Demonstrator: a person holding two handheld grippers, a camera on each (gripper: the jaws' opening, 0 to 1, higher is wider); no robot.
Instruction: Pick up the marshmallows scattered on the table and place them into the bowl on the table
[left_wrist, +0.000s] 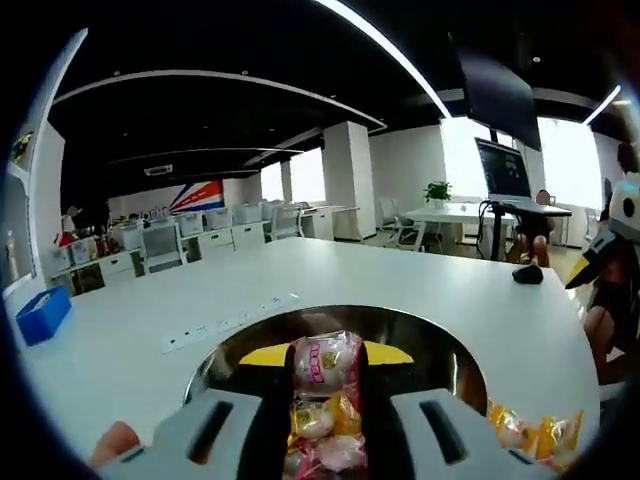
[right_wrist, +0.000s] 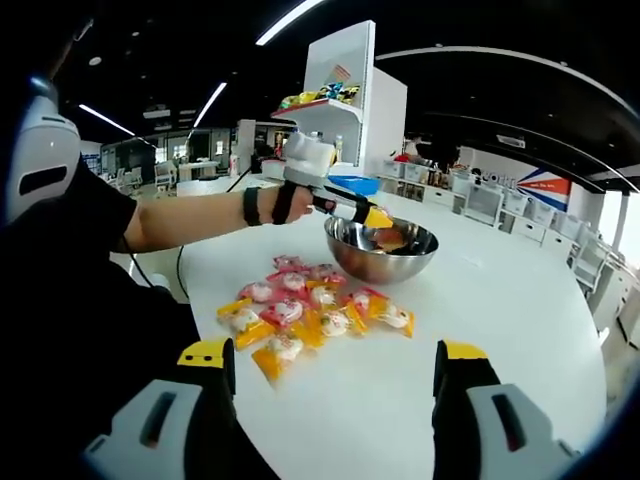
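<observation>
Pink-wrapped marshmallow (left_wrist: 322, 362) sits clamped in the left gripper (left_wrist: 323, 420) over what looks like the steel bowl (left_wrist: 440, 345), low centre, while the right gripper (right_wrist: 335, 375) gapes apart.

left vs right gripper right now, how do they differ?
The left gripper is shut on a marshmallow packet; the right gripper is open and holds nothing. The left gripper is over the bowl; the right gripper hangs back from the packet pile. Both have yellow-tipped jaws.
</observation>
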